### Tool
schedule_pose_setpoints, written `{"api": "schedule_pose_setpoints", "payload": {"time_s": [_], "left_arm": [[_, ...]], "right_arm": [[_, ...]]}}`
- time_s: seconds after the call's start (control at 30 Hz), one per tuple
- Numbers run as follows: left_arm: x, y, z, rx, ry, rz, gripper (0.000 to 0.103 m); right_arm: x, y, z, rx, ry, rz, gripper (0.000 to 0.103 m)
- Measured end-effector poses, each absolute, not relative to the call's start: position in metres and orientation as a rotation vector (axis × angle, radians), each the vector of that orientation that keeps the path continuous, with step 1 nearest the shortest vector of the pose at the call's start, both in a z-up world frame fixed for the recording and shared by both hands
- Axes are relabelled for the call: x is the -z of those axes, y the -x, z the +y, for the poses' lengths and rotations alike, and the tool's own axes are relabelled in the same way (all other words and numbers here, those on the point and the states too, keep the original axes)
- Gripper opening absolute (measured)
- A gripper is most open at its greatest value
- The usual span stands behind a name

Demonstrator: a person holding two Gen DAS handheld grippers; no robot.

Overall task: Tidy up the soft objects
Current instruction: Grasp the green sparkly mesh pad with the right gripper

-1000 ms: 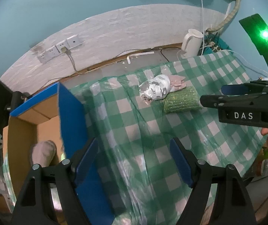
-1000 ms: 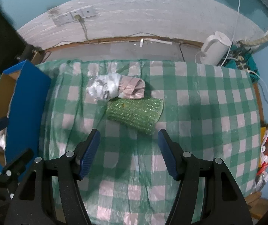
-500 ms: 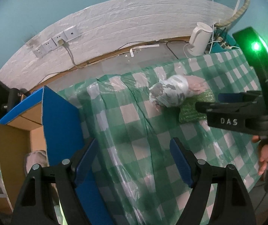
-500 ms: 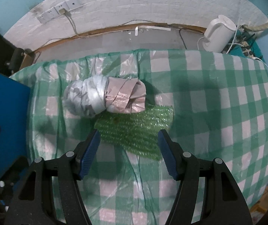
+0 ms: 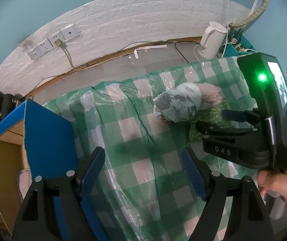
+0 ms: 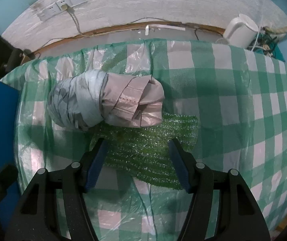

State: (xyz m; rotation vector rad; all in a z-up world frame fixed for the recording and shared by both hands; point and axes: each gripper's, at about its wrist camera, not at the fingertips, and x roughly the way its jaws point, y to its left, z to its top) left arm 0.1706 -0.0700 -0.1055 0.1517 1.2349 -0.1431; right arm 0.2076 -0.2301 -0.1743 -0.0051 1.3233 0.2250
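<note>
**Right gripper poised over the green bubble wrap**

At the far left, a cardboard box point(image 5: 6, 156) with blue flaps is seen beside the counter point(image 5: 135, 160), which is covered by a green-and-white checked plastic cloth. A pale soft item point(image 5: 21, 182) is glimpsed inside the box, though what it is cannot be told. The left gripper point(image 5: 143, 172) is held above the cloth near the box, its jaws spread wide with nothing between them.

Further right, a rolled bundle point(image 6: 103, 102) is laid on the cloth, its left half wrapped in grey-blue plastic and its right half in pinkish plastic. A sheet of green bubble wrap point(image 6: 143, 150) is spread just in front of it, and its far edge is touched by the bundle. The right gripper point(image 6: 138, 164) is positioned over the bubble wrap, jaws spread apart on either side of the sheet's middle and not pinching it.

At the far right rear, a white kettle point(image 6: 240, 32) is seen standing by the wall.
</note>
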Motion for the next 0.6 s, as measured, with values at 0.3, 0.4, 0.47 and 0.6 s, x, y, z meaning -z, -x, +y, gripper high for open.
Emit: {"api": "schedule_pose_setpoints", "payload": {"time_s": [0.3,0.4,0.47,0.6], "left_arm": [[0.109,-0.176,-0.085,0.158,-0.164,1.238,0.080],[0.112,-0.177,-0.092,0.165,-0.175,1.238,0.080],[0.114,-0.179,-0.097,0.172,-0.182,1.237,0.080],[0.116,-0.181,-0.107,0.189,-0.199,1.229,0.080]], "right_arm": [[0.172,-0.200,-0.248,-0.214,0.028,1.308,0.019],[0.172,-0.197,-0.257,-0.215,0.012,1.309,0.013],[0.172,-0.195,-0.259,-0.214,0.006,1.309,0.011],[0.168,-0.191,-0.265,-0.212,0.020,1.306,0.010]]}}
